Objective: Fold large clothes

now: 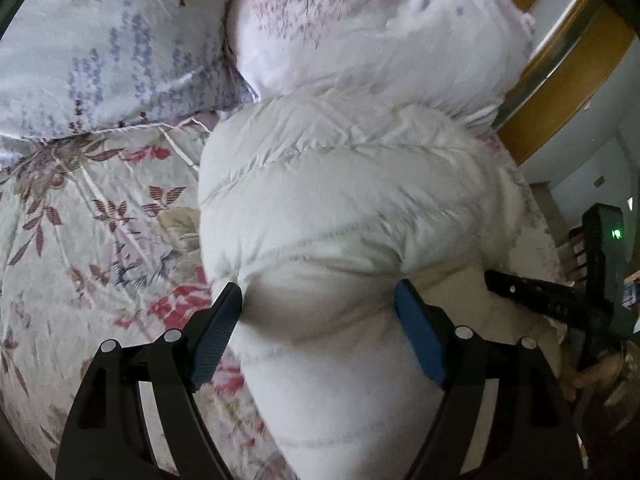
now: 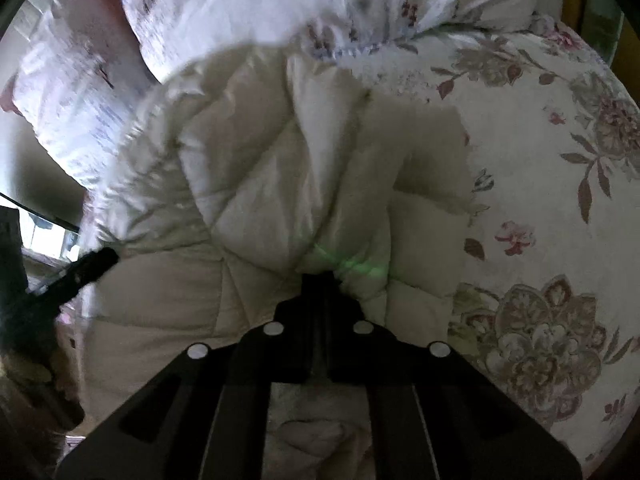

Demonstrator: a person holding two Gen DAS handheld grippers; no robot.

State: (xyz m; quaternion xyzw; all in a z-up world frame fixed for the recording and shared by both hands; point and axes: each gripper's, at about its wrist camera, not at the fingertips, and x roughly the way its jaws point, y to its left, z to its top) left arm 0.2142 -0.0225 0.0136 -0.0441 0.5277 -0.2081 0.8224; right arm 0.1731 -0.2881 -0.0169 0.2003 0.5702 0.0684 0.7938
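Note:
A white quilted puffer jacket (image 1: pixel 340 184) lies bunched on a floral bed. In the left wrist view my left gripper (image 1: pixel 320 292) stands wide with a thick bulge of the jacket squeezed between its blue pads (image 1: pixel 420 340); creases gather at both fingertips. The right gripper (image 1: pixel 560 300) shows dark at the right edge, with a hand (image 1: pixel 592 376) below it. In the right wrist view my right gripper (image 2: pixel 318 276) is shut on a pinched fold of the jacket (image 2: pixel 260 168), and the fabric puckers at its tips. The left gripper's finger (image 2: pixel 88 268) pokes in from the left.
The floral bedspread (image 1: pixel 80 220) (image 2: pixel 540 200) spreads under and around the jacket. A blue-patterned pillow (image 1: pixel 100 60) and a pale pink floral quilt (image 1: pixel 360 40) lie right behind it. A wooden bed frame (image 1: pixel 560 80) runs along the right.

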